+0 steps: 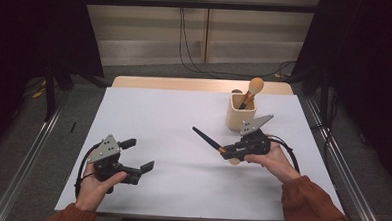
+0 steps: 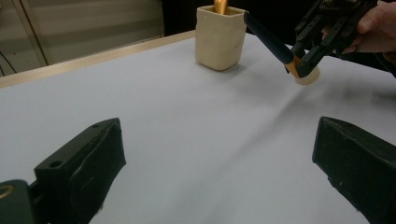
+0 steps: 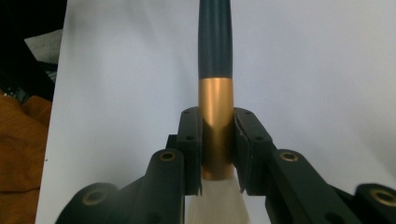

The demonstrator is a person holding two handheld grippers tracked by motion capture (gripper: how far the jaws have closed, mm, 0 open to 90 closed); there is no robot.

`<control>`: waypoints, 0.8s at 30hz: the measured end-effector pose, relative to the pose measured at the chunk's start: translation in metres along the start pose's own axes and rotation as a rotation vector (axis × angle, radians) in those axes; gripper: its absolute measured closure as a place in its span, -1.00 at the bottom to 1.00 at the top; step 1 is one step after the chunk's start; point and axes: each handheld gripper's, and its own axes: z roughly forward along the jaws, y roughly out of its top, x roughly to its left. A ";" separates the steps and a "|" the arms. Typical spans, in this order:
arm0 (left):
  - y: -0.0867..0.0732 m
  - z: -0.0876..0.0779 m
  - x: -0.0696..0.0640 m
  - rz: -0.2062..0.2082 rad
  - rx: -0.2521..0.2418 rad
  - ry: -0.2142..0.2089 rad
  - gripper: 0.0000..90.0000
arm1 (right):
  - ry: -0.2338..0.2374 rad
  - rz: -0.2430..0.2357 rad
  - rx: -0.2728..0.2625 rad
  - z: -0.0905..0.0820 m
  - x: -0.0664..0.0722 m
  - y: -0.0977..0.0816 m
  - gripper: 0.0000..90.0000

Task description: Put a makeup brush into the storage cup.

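Right gripper (image 1: 226,151), held over the right half of the white table (image 1: 172,139), is clenched on a makeup brush with a dark blue handle, gold metal ferrule and pale bristles (image 3: 215,93). Jaws pinch the gold ferrule from both sides; handle points away toward table centre, bristles sit behind the jaws. Just beyond stands a cream square-sided holder cup (image 1: 241,112), a second, tan-bristled brush (image 1: 255,85) upright in it. Left gripper (image 1: 141,156) hovers over the near left of the table, jaws spread wide, nothing between them.
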 end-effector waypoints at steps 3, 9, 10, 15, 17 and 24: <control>0.003 0.005 -0.001 0.007 0.010 -0.014 -0.95 | 0.018 -0.013 0.028 0.003 0.001 0.004 0.65; 0.009 0.014 -0.003 0.029 0.040 -0.044 -0.93 | 0.049 -0.041 0.091 0.011 0.004 0.009 0.65; 0.010 0.015 -0.003 0.031 0.046 -0.045 -0.93 | 0.055 -0.044 0.100 0.012 0.005 0.011 0.65; 0.017 0.025 -0.005 0.054 0.084 -0.072 -0.92 | 0.078 -0.082 0.149 0.019 0.009 0.020 0.65; 0.020 0.028 -0.005 0.065 0.104 -0.083 -0.92 | 0.084 -0.096 0.172 0.022 0.010 0.023 0.65; 0.029 0.037 -0.008 0.109 0.147 -0.103 -0.92 | 0.106 -0.131 0.253 0.032 0.013 0.032 0.65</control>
